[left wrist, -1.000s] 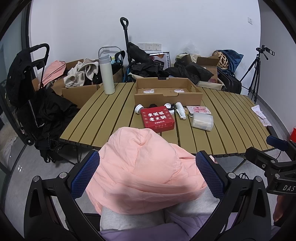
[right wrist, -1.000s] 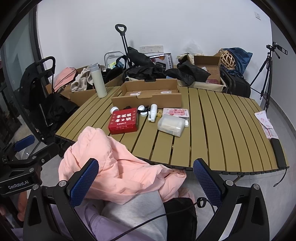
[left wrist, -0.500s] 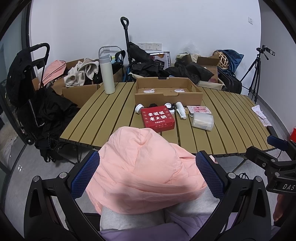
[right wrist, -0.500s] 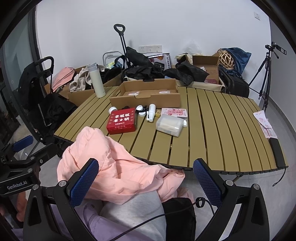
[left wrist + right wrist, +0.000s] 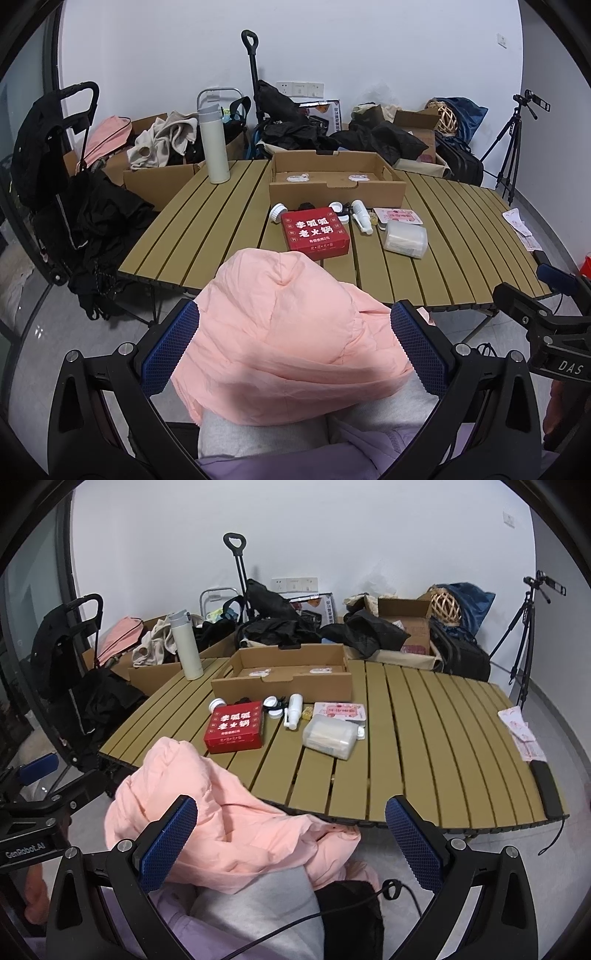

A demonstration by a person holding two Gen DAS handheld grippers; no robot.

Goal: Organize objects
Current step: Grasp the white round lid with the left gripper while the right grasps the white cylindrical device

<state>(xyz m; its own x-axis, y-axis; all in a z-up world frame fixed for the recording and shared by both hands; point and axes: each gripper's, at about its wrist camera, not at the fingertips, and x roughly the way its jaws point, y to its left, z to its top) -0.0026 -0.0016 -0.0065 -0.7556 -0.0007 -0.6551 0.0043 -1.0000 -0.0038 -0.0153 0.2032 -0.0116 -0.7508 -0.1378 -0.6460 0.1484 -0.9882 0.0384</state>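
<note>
A red box [image 5: 315, 231] with white characters lies on the slatted table [image 5: 207, 229], in front of an open cardboard tray [image 5: 334, 184]. Beside it lie small white jars [image 5: 276, 213], a white spray bottle [image 5: 361, 216], a pink printed packet [image 5: 398, 216] and a clear plastic container [image 5: 405, 239]. The same items show in the right wrist view: red box [image 5: 235, 726], spray bottle [image 5: 293, 710], container [image 5: 330, 736], tray [image 5: 282, 677]. My left gripper [image 5: 294, 347] is open, held over a pink jacket [image 5: 288, 339] short of the table. My right gripper [image 5: 291, 843] is open and empty, to the right of it.
A tall white flask [image 5: 214, 144] stands at the table's far left. A black phone [image 5: 548, 788] and pink papers [image 5: 521, 733] lie at the table's right edge. Boxes of clothes, a black stroller [image 5: 55, 177] and a tripod [image 5: 509, 147] surround the table.
The right wrist view has shifted slightly, so the table sits a little lower and further left. The left gripper has barely moved. Both stay open.
</note>
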